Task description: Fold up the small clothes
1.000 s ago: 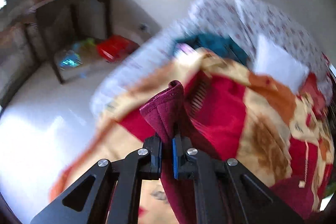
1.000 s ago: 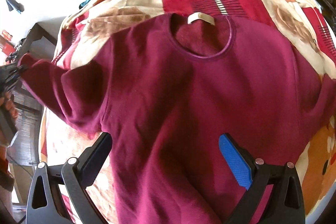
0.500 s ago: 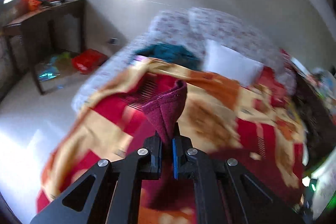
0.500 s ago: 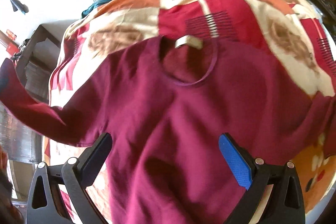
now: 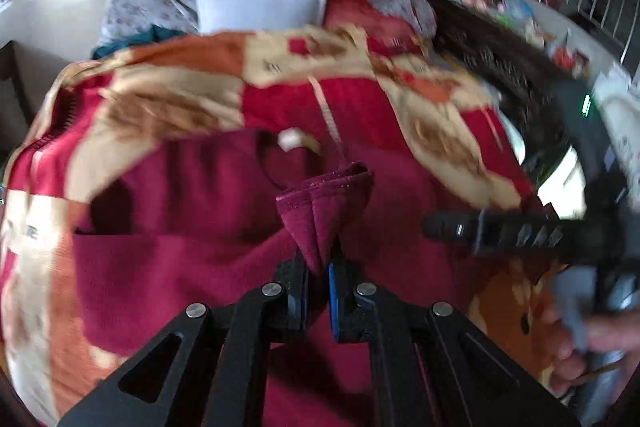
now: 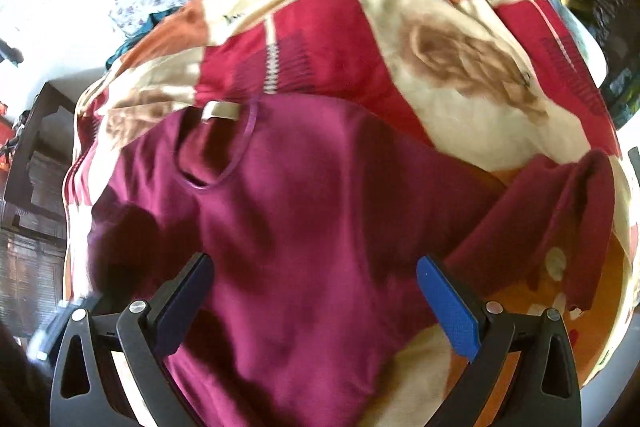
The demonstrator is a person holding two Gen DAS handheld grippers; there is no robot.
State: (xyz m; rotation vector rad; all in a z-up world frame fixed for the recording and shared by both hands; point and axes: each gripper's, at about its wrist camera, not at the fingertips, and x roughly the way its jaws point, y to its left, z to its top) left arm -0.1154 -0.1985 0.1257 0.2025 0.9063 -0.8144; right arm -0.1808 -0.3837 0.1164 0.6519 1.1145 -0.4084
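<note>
my left tool (image 5: 319, 261) stayed pinched on the sleeve cuff (image 5: 326, 195) and had swung it in over the maroon sweater (image 6: 304, 227) on the bed's blanket (image 6: 460, 67); first sleeve fold was nearly made. right tool (image 6: 314, 301) hovered spread, empty.

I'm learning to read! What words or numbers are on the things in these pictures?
Blanket: small dark print on the cream patches, too blurred to read in either view.
Neck tag of the maroon sweater: looks blank; no letters show.
Green lit mark on a dark object at the right of the left wrist view: too small to read.
Nothing else carries text.
</note>
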